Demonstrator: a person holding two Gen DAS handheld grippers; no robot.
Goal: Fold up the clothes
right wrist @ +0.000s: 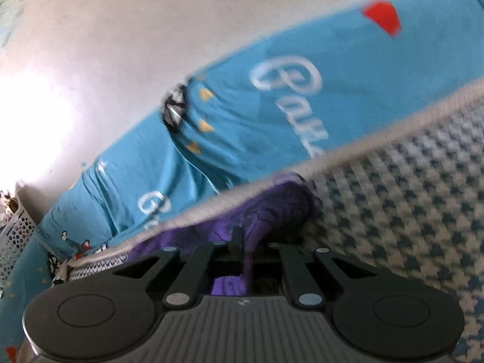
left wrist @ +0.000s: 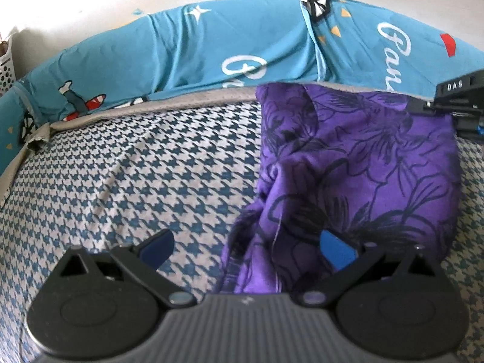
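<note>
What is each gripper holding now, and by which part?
The right gripper is shut on the purple floral garment, pinching its far upper edge. The left gripper is open and holds nothing.

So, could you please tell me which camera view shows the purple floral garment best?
The left wrist view: the purple floral garment lies sharp and mostly unobstructed on the houndstooth sheet. The right wrist view is blurred, showing only a bunched part pinched by the right hand-held gripper.

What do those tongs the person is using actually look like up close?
Each of the tongs has a ribbed grey body flanked by two round black discs, with black linkage arms on silvery pivots. The left tongs carry blue fingertips. The right tongs show black fingers; their casing reads "DAS".
</note>
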